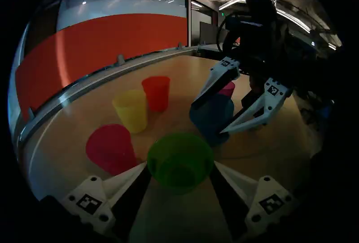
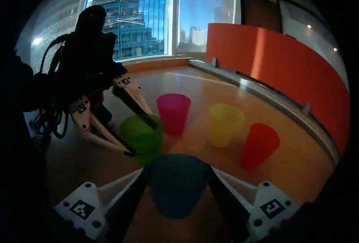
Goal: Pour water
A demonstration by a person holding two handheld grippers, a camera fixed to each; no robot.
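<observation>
Translucent green plastic cup (image 1: 180, 153) smooth and glossy, translucent blue plastic cup (image 2: 176, 189) smooth with a duller sheen, yellow plastic cup (image 1: 131, 110), orange-red plastic cup (image 1: 156, 92) and magenta plastic cup (image 1: 110, 148) semi-clear and smooth, pale wood-look worktop (image 1: 179, 70) softly glossy, left claw (image 1: 179, 170) of matt white plastic with black inner faces

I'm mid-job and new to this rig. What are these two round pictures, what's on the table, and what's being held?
There is no robot: a person carries a two-finger gripper in each hand, each with a camera looking along its fingers. In the left gripper view, the left gripper appears closed on a green cup. In the right gripper view, the right gripper appears closed on a blue cup. Each view also shows the other gripper farther off. On the wooden table stand a magenta cup, a yellow cup and a red cup.
</observation>
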